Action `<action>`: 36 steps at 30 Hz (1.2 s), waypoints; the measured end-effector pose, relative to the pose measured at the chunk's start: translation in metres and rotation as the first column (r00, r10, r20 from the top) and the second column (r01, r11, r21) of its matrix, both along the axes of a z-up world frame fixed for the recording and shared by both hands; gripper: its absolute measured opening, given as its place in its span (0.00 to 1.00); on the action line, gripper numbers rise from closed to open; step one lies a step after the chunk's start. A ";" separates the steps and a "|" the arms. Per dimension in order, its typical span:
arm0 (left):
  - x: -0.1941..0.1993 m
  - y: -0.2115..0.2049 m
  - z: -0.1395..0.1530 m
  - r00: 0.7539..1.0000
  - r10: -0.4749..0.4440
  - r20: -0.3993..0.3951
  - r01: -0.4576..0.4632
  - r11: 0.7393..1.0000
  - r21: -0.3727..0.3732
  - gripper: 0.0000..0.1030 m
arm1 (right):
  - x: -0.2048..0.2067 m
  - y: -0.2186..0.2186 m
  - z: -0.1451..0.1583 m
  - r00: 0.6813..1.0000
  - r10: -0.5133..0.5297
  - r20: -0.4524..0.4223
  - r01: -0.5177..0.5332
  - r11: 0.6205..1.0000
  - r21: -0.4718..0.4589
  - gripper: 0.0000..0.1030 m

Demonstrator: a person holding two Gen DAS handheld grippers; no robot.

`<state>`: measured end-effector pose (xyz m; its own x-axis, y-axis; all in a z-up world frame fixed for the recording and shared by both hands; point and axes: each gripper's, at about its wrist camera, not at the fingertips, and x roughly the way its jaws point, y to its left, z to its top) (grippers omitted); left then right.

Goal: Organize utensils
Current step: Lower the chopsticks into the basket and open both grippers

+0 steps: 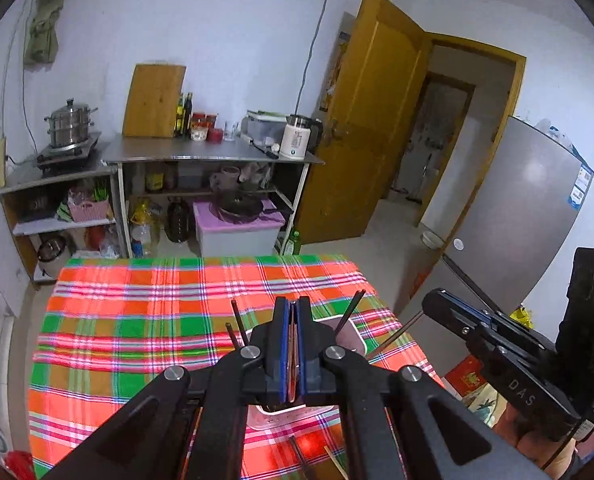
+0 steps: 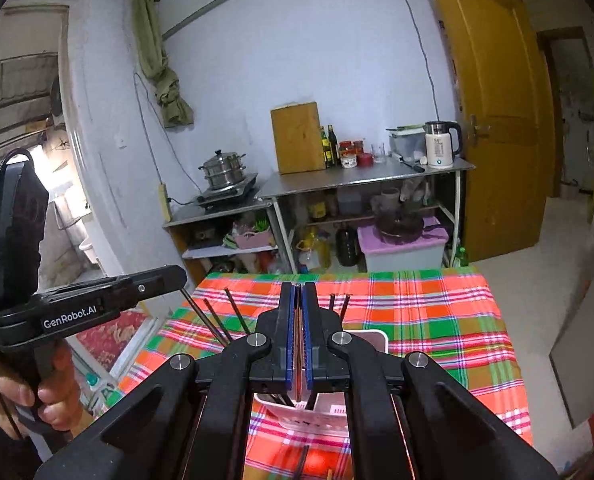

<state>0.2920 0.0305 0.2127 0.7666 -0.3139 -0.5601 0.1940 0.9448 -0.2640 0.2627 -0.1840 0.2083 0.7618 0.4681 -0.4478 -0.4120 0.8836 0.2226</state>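
We hold 2 grippers over the bench [image 1: 137,320] with its plaid cloth. The left gripper [image 1: 293,304] has its jaws closed with nothing between them, and so does the right gripper [image 2: 299,290]. Just below both sits a white holder [image 2: 371,338] on the cloth, with dark chopsticks [image 2: 237,314] leaning out of it. 2 more sticks [image 1: 317,460] lie on the cloth nearer us than the holder.

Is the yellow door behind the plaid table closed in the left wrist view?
No: the yellow door is swung wide open, and the hallway shows through the doorway beside it.
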 end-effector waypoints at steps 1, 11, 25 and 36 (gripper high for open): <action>0.003 0.000 -0.006 1.000 0.001 -0.006 -0.001 1.000 0.002 0.03 | 0.003 0.001 -0.004 1.000 -0.001 -0.007 0.001 1.000 -0.004 0.03; 0.026 0.006 -0.062 0.996 0.014 -0.086 -0.015 1.000 -0.011 0.03 | 0.028 0.008 -0.053 0.996 -0.002 -0.094 0.000 1.000 -0.027 0.03; 0.023 0.005 -0.082 0.997 0.012 -0.080 -0.011 1.000 0.022 0.04 | 0.037 0.011 -0.076 0.989 0.018 -0.146 -0.023 0.999 -0.035 0.05; -0.012 0.015 -0.056 0.999 0.034 -0.008 -0.034 0.999 0.004 0.04 | 0.007 -0.005 -0.054 0.995 0.002 -0.098 -0.003 1.000 -0.008 0.10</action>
